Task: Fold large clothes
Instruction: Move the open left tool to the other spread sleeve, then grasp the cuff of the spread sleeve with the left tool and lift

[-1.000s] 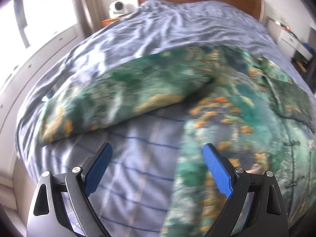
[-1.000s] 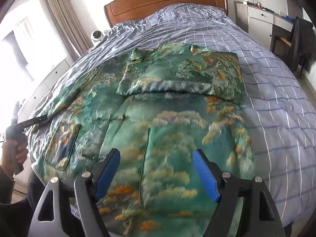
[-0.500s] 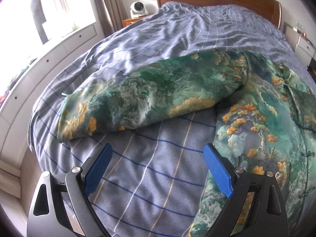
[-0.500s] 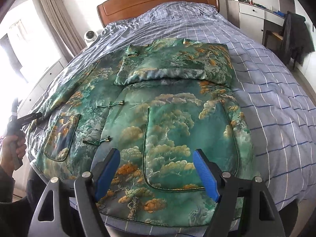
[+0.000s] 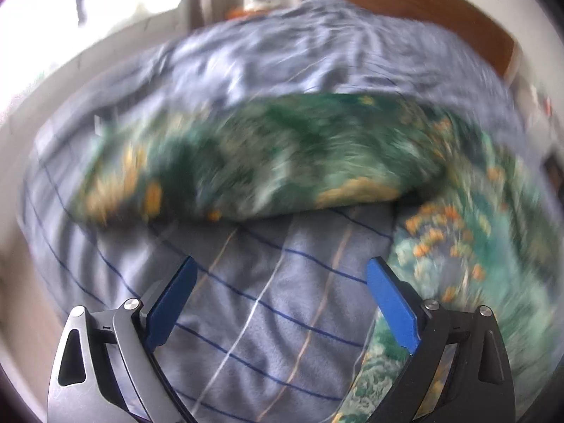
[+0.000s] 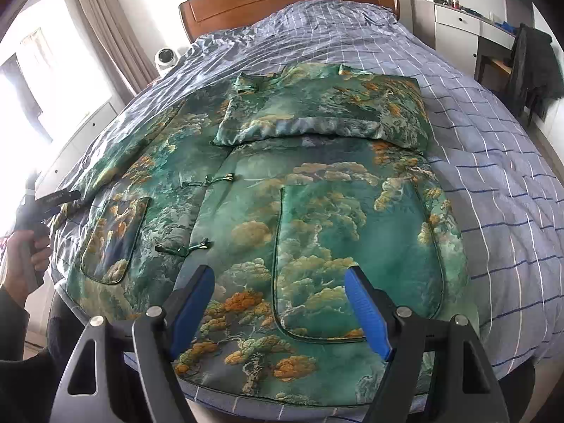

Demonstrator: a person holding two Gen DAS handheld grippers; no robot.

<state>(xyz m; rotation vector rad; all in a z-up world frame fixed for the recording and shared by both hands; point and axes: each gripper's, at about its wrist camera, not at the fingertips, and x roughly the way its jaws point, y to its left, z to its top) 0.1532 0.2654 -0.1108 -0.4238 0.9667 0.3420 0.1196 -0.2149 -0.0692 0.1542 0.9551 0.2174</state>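
1. Your jacket [image 6: 282, 190] lies flat on the bed [image 6: 493, 162], hem at the near edge, one sleeve folded across the chest, the other sleeve [image 5: 246, 162] stretched out toward the window side.
2. Your left gripper [image 5: 278, 296] is released, empty, over bare duvet between sleeve and body; that view is blurred.
3. Your right gripper [image 6: 278, 306] is released, empty, above the hem.
4. A headboard [image 6: 289, 3] closes the far end; a drawer unit [image 6: 458, 31] and a dark garment [image 6: 532, 67] stand right of the bed.
5. Bare duvet lies open right of the jacket.
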